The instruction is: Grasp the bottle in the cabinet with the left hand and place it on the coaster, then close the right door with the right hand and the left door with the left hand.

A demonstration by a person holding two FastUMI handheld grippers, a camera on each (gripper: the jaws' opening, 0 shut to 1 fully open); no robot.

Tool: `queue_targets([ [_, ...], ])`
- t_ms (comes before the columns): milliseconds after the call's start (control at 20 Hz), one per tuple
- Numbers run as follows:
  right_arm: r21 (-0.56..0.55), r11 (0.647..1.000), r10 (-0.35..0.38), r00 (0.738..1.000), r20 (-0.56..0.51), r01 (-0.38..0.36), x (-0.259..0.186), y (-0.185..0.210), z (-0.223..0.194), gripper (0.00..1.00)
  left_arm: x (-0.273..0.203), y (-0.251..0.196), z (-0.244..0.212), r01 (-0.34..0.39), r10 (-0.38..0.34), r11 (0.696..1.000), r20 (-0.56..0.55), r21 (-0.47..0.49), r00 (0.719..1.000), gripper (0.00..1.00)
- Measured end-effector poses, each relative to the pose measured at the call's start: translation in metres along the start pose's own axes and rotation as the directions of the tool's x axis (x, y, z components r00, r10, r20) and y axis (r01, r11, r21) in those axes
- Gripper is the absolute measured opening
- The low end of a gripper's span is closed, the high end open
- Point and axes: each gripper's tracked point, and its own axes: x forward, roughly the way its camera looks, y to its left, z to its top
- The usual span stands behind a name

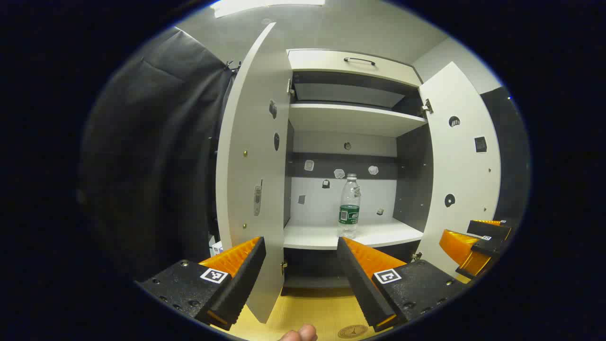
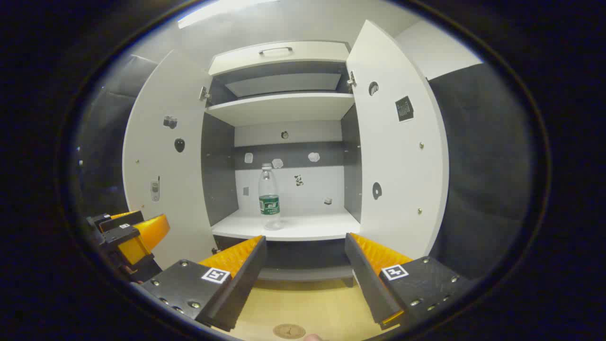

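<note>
Cabinet (image 2: pixel 284 109) with both doors swung wide — water bottle (image 2: pixel 269 196) upright on the lower shelf (image 2: pixel 307 229), near its front edge, left of centre. My left gripper (image 1: pixel 300 279) and right gripper (image 2: pixel 305 279) both spread apart, empty — coaster (image 2: pixel 289 330) on the table below.

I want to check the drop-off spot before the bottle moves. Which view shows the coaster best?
The right gripper view: the coaster lies nearly whole on the table, between and below the open jaws. In the left gripper view the coaster sits at the bottom edge, partly cut off beside the right finger.
</note>
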Motion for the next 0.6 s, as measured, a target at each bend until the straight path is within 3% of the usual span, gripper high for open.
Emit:
queue_targets([
  [600, -0.014, 1.0, -0.01, 1.0, -0.001, 0.01, 0.004, 0.0059, -0.0051, 1.0, 0.0078, -0.0031, -0.0057, 0.02, -0.02, 1.0, -0.022, 0.004, 1.0, 0.96],
])
